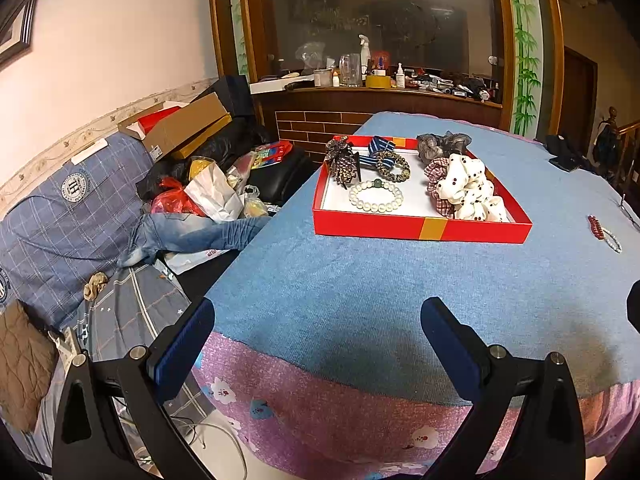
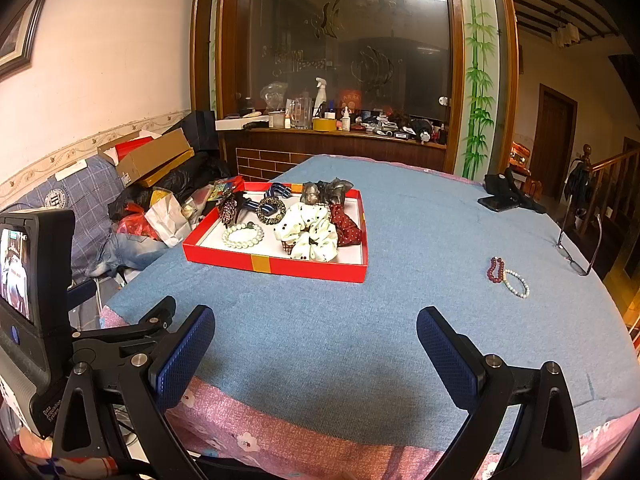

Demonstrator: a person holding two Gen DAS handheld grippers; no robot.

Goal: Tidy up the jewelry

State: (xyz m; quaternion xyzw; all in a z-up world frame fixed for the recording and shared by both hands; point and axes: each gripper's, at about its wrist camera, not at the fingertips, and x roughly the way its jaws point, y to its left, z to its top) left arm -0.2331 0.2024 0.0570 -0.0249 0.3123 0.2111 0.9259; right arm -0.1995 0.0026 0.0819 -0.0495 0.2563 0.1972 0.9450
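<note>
While both grippers hang over the near edge of the table [image 2: 360,340], the left gripper [image 1: 316,344] and right gripper [image 2: 316,344] each have fingers spread wide, holding nothing. The red tray [image 2: 276,266] sits well ahead of them, toward the far left of the table, holding a pearl bracelet [image 2: 243,236], scrunchies and clips. Two bracelets [image 2: 508,276] lie loose near the right edge, touching each other, ahead and right of the right gripper.
</note>
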